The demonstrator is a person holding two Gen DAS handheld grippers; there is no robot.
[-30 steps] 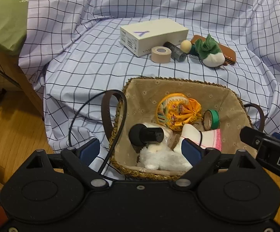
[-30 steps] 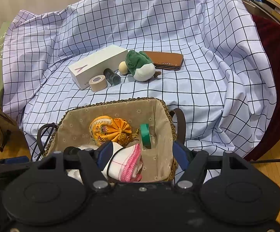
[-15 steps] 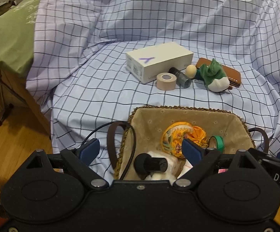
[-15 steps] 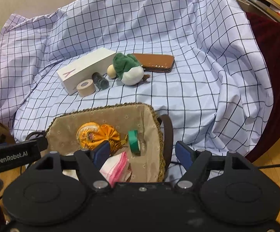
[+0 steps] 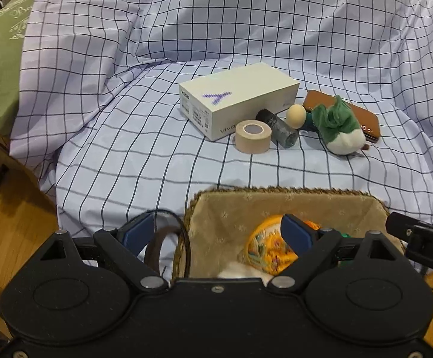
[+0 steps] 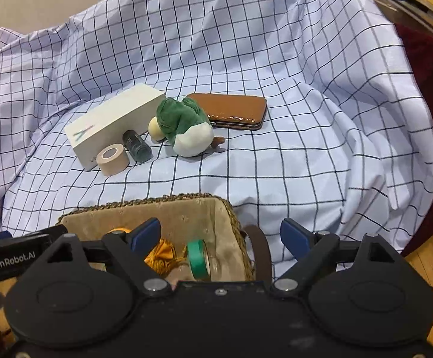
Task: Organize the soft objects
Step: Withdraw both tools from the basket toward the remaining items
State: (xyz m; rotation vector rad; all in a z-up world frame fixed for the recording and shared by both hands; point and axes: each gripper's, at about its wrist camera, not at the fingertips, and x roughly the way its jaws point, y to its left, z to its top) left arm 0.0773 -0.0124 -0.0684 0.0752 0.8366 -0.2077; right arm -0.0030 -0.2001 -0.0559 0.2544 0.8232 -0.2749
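Beyond the right gripper [image 6: 221, 232], past the far rim of the woven basket [image 6: 144, 204], the green-and-white plush toy [image 6: 186, 128] lies on the checked sheet [image 6: 291, 164], touching a pale wooden ball [image 6: 154, 128] and just beside the brown wallet [image 6: 231, 110]. The right jaws have just been opening and stand apart with nothing between them; the left gripper [image 5: 216, 232] is spread wide too, empty, over the basket's left edge. The plush looks like the next soft item — I would approach from above its white belly, clear of the ball and wallet, and close gently. Much of the basket is hidden behind both gripper bodies: only an orange pouch [image 5: 268, 247], a green tape roll [image 6: 198, 258] and a scrap of white show — the rest cannot be told.
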